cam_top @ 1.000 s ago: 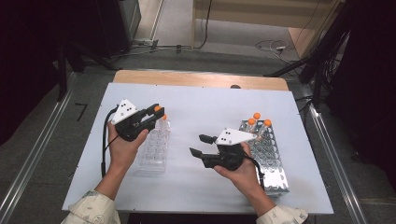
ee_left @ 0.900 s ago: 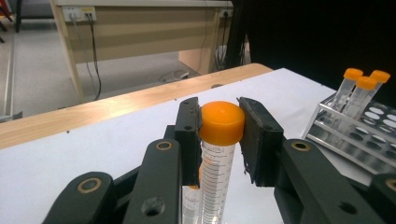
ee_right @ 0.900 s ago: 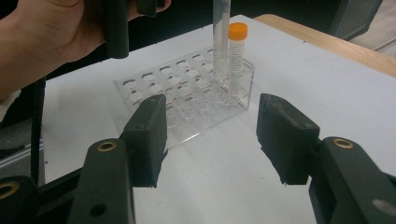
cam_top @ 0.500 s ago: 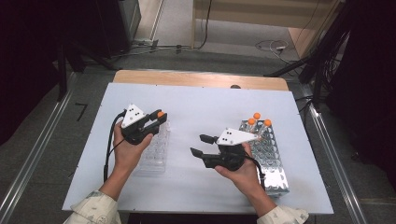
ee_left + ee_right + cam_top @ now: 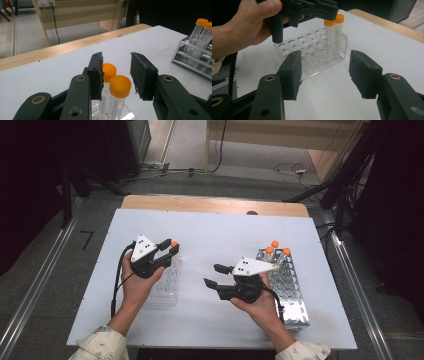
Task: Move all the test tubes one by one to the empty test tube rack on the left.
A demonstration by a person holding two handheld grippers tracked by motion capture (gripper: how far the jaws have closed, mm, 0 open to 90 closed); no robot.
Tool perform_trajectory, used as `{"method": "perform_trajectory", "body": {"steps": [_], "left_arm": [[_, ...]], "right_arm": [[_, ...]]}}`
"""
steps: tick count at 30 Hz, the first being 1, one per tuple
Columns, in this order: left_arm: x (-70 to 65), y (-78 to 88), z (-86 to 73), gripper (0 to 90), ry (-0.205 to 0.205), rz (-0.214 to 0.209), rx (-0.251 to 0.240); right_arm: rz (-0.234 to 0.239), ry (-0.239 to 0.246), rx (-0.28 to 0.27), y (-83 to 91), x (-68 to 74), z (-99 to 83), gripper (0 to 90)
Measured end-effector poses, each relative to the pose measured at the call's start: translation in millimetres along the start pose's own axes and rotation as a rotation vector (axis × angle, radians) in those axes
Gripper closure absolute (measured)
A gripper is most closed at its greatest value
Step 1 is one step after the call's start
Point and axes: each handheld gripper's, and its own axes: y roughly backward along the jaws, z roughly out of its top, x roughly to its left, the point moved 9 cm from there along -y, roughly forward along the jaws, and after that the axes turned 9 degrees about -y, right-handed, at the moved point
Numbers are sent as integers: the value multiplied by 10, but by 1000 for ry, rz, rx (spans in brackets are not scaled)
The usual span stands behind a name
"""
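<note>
While the left gripper has just been opening off the orange-capped tube seated in the clear rack, lift straight up to avoid tipping it; the right gripper waits, parted and empty.

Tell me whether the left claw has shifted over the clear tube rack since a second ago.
Yes. The left claw has drawn back slightly toward the person along the clear rack, its jaws just opening off the orange-capped tube.
</note>
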Motion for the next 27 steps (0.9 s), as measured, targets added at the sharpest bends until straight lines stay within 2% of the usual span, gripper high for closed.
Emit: {"method": "perform_trajectory", "body": {"steps": [7,12,15,18,27], "left_arm": [[-8,20,31,534,8,-1,-18],[-5,49,68,373,35,12,-33],[-8,57,71,278,40,27,-30],[-23,48,51,218,58,20,-15],[-8,66,23,206,64,40,-12]], "right_arm": [[1,-2,-4,11,-1,6,423],[-11,-13,-10,53,-25,27,423],[-25,-23,-20,108,-51,56,423],[-33,-30,-27,155,-68,74,423],[-65,-40,-55,318,-184,113,422]]}}
